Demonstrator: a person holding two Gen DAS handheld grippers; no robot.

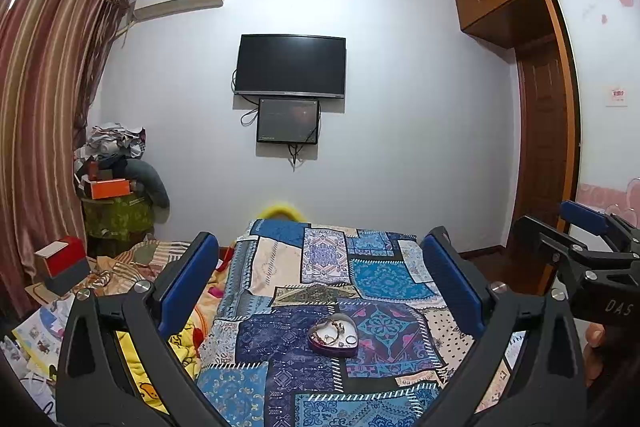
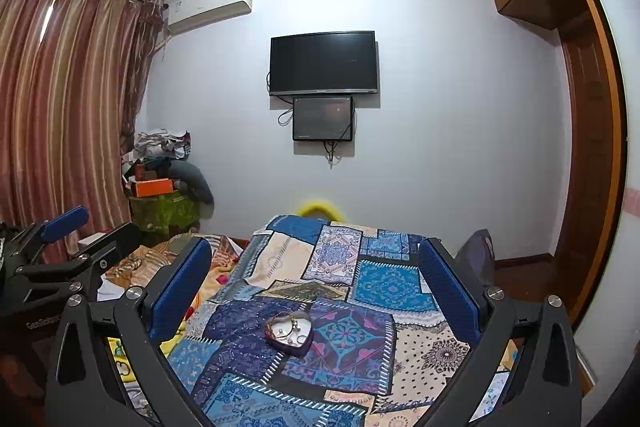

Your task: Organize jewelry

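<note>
A purple heart-shaped tin (image 1: 333,335) sits open on the patchwork cloth (image 1: 384,279), with rings and a chain lying inside. It also shows in the right wrist view (image 2: 289,333). My left gripper (image 1: 320,267) is open and empty, held above and behind the tin. My right gripper (image 2: 316,267) is open and empty too, at about the same height. The right gripper shows at the right edge of the left wrist view (image 1: 592,239), and the left gripper at the left edge of the right wrist view (image 2: 76,231).
The patchwork cloth (image 2: 384,283) covers a narrow surface that runs toward the far wall. A cluttered bed with boxes (image 1: 60,263) lies to the left. A television (image 1: 290,65) hangs on the wall. A wardrobe (image 1: 548,131) stands at the right.
</note>
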